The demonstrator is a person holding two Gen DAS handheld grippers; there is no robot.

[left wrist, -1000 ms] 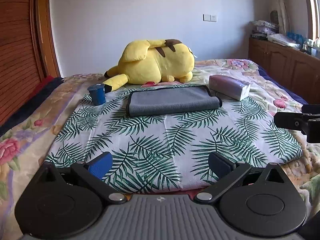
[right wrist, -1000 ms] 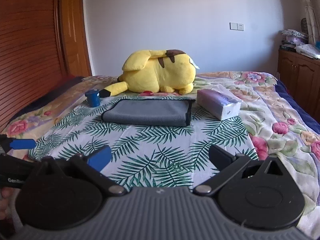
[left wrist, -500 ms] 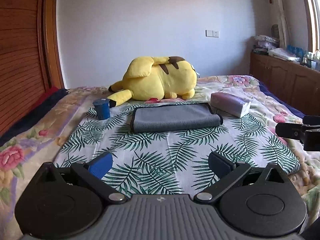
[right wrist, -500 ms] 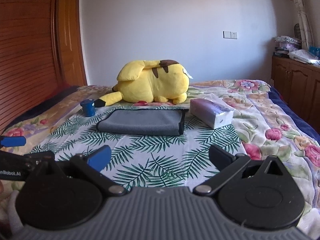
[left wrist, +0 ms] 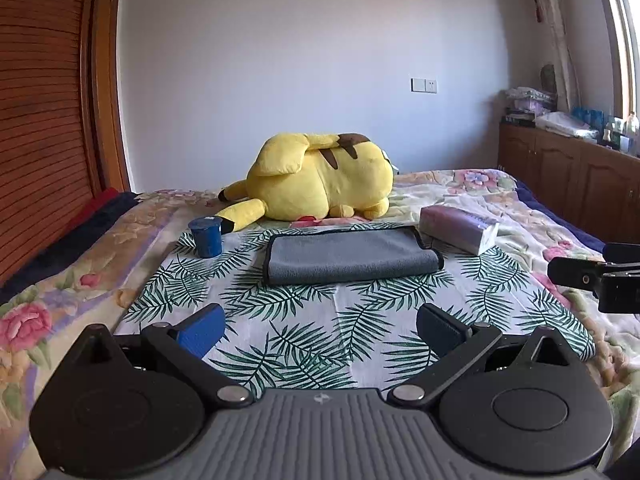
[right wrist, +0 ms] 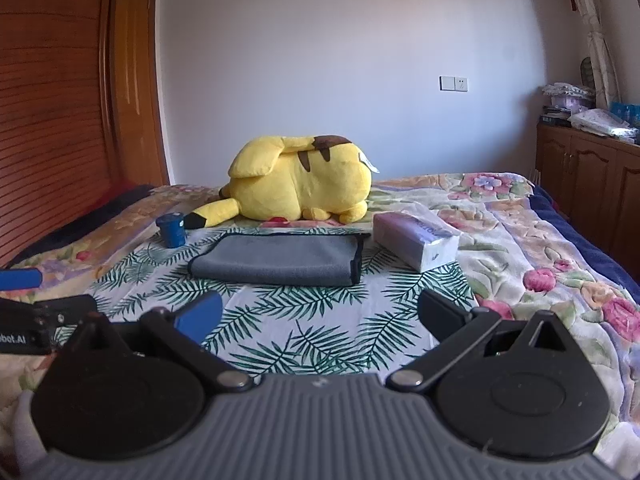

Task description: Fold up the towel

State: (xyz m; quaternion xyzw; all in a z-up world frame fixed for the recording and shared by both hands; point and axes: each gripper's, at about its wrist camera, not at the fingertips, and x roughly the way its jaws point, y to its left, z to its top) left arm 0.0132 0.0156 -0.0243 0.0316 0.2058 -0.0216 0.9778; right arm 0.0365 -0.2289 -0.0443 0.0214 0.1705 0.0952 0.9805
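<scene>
A grey towel [left wrist: 350, 255] with a dark edge lies folded flat on the palm-leaf cloth [left wrist: 304, 308] on the bed; it also shows in the right wrist view [right wrist: 280, 260]. My left gripper [left wrist: 318, 330] is open and empty, well back from the towel over the cloth's near part. My right gripper [right wrist: 318, 316] is open and empty, also well short of the towel. The right gripper's fingers show at the right edge of the left wrist view [left wrist: 588, 276]. The left gripper shows at the left edge of the right wrist view [right wrist: 24, 304].
A yellow plush toy [left wrist: 320, 178] lies behind the towel. A blue cup [left wrist: 206, 235] stands to the towel's left, a tissue pack [left wrist: 460, 228] to its right. A wooden wardrobe [left wrist: 44, 120] stands left, a wooden cabinet [left wrist: 568, 176] right.
Both grippers have pulled back from the towel and tilted up, so more of the wall shows. The towel has not moved. Both stay open.
</scene>
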